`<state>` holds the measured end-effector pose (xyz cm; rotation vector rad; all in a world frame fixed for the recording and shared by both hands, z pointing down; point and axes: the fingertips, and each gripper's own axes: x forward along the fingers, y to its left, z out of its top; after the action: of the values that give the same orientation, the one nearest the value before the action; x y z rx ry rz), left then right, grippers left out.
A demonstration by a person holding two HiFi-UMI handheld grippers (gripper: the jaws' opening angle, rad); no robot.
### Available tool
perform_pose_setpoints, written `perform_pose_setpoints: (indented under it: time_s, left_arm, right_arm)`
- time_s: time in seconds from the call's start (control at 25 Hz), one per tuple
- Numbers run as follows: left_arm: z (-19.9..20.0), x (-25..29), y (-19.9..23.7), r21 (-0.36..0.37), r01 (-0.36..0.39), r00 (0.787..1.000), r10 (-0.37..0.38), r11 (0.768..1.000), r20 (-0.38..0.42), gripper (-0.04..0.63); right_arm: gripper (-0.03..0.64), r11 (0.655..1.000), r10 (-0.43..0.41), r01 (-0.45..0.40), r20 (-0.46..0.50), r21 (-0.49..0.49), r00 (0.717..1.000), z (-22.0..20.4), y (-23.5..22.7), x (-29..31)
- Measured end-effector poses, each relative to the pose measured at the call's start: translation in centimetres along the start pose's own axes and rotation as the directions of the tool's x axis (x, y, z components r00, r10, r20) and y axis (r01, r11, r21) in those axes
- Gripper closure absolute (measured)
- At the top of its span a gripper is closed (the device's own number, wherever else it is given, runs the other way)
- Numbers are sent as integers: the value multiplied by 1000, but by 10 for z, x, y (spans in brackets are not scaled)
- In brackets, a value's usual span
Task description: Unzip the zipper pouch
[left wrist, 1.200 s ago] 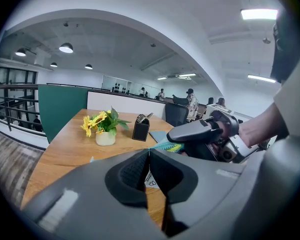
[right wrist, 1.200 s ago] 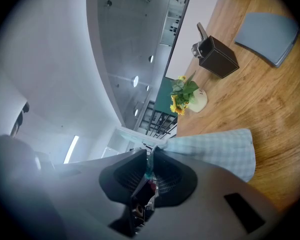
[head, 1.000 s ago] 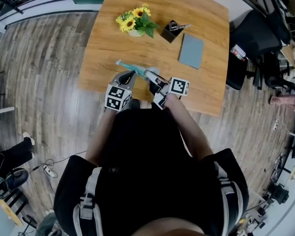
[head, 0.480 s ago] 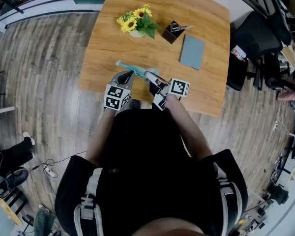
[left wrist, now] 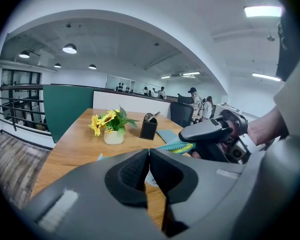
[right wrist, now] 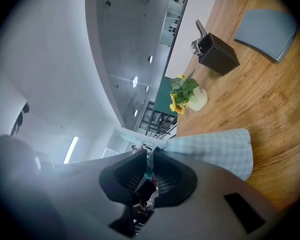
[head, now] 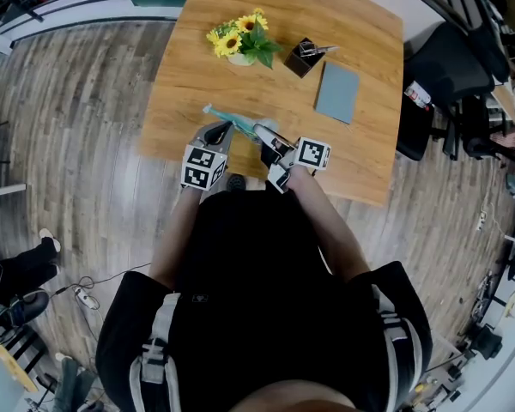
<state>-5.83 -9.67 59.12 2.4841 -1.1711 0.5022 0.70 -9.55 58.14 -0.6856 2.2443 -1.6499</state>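
Our right gripper and left gripper both pinch the zipper pouch. It stretches lengthwise off to the right gripper's right.

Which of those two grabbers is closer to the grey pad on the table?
Right. In the head view the right gripper sits just below-left of the pad; the left gripper is farther left, across the pouch from it.
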Motion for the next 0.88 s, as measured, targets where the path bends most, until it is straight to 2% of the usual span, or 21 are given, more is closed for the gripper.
perform_pose_setpoints:
  time_s: [0.56, 0.68, 0.88]
  left_arm:
    - [-1, 4, 6, 5, -3, 1000, 3, 1000, -12, 588]
    - [-2, 6, 6, 8, -1, 1000, 1, 1000, -15, 586]
    - [-2, 7, 10, 14, -6, 1000, 6, 1000, -18, 584]
  right_arm:
    - [572, 1000, 0, 0, 23, 24, 1000, 1, 1, -5]
    - [573, 1000, 10, -10, 20, 2, 1000, 1, 0, -5]
    - [572, 1000, -12, 12, 24, 24, 1000, -1, -3, -8]
